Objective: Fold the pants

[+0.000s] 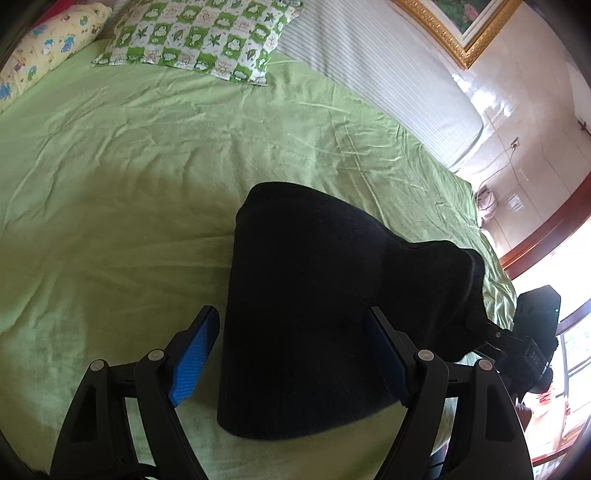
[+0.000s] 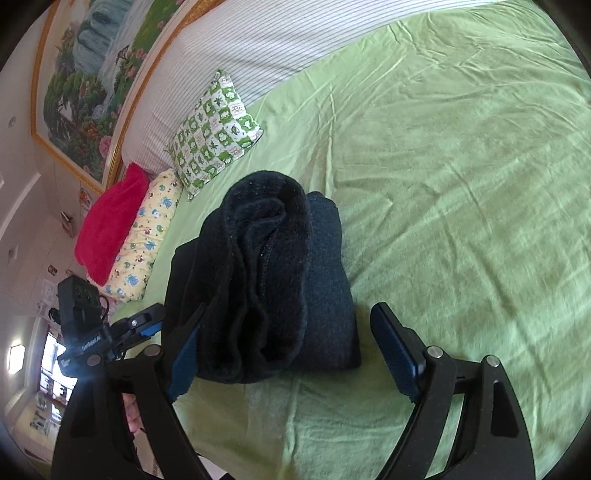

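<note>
The black pants [image 1: 317, 295] lie folded into a thick bundle on the green bed sheet [image 1: 110, 184]. My left gripper [image 1: 291, 325] is open, its blue-padded jaws spread either side of the bundle's near end, holding nothing. In the right wrist view the pants [image 2: 273, 273] show stacked folded layers with rolled edges. My right gripper [image 2: 291, 325] is open around the bundle's near end and empty. The right gripper also shows in the left wrist view [image 1: 517, 339] at the bundle's far right side. The left gripper shows in the right wrist view [image 2: 110, 332] at the left.
A green-and-white patterned pillow [image 1: 207, 33], a yellow cartoon pillow [image 1: 40, 51] and a red pillow [image 2: 110, 221] lie at the bed's head. A striped headboard cushion [image 1: 388, 81] and a gold-framed painting [image 2: 92, 85] stand behind. The bed edge [image 1: 495, 258] is at the right.
</note>
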A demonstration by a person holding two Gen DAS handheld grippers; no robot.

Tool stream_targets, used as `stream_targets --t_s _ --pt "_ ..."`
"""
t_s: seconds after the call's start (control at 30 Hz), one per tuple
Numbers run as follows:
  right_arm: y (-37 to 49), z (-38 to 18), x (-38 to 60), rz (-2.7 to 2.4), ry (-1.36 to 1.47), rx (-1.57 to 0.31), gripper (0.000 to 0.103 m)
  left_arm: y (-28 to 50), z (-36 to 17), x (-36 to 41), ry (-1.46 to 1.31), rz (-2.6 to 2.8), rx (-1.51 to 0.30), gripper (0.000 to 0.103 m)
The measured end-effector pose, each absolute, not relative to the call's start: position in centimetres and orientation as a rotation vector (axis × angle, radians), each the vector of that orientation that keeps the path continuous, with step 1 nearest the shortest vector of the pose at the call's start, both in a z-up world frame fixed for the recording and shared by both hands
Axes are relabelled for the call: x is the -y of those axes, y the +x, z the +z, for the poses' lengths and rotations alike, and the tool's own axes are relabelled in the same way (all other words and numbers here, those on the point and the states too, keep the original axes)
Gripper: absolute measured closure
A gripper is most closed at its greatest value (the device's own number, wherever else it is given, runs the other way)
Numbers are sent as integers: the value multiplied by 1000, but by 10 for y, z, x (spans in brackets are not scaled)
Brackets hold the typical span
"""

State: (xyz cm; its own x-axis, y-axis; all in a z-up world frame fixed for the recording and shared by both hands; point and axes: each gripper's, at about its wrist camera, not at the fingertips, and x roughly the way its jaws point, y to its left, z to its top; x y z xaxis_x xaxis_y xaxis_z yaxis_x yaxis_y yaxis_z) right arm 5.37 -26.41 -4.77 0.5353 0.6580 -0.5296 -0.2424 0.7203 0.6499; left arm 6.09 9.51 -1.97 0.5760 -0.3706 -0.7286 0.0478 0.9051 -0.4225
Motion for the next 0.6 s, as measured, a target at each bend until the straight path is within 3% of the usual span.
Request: stream_targets --t_s 0.37,0.53,0.6 --pt "66 -55 264 619 570 -847 18 95 -55 -91 -489 -300 -1003 23" --pt "71 -55 261 636 561 -849 21 97 -55 -88 -473 -310 -988 38" --pt "74 -57 261 656 579 -853 31 97 -55 -93 -496 -324 -986 43"
